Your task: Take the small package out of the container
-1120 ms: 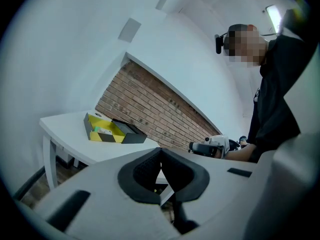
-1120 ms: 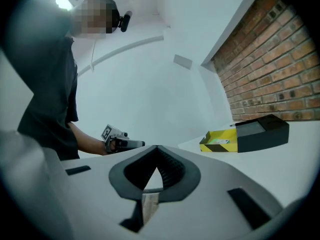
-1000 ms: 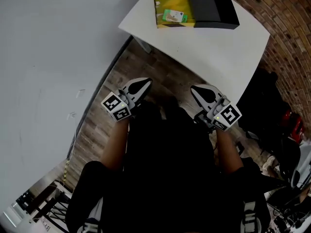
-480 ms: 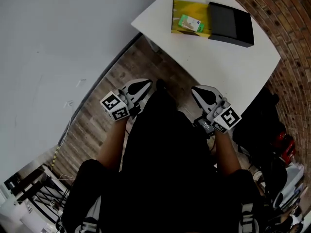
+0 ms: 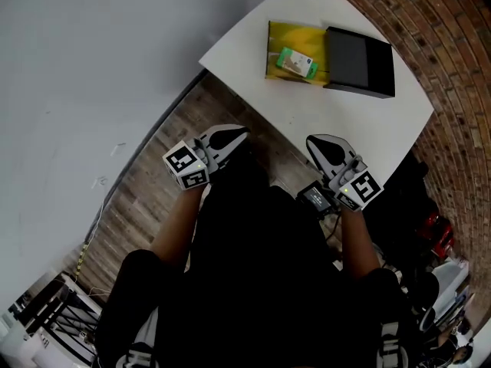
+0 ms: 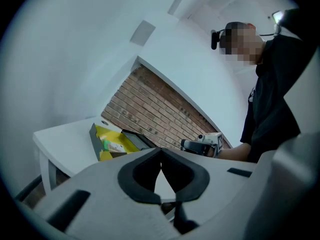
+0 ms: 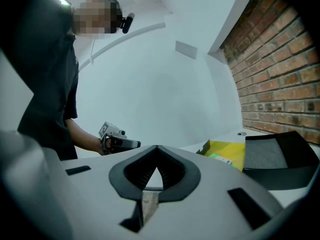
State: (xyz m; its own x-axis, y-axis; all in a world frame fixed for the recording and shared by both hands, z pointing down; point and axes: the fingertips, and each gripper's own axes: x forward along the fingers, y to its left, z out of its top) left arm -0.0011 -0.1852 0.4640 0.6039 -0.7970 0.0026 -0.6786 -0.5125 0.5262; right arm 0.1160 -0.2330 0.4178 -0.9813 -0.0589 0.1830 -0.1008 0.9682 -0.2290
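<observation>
Lying inside the open yellow container (image 5: 278, 38) near the counter's (image 5: 337, 129) left edge, small green package (image 5: 296, 63), black box (image 5: 359, 61) against the container, left hand-held gripper (image 6: 160, 150) and right hand-held gripper (image 7: 157, 148) both closed, empty, short of the counter's near edge.

Person in black with a pale gripper in each hand
Black short-sleeved top. The left gripper (image 5: 238, 136) and right gripper (image 5: 316, 142) have white-grey shells with black jaw linings, and a black-and-white marker cube sits at the rear of each.
</observation>
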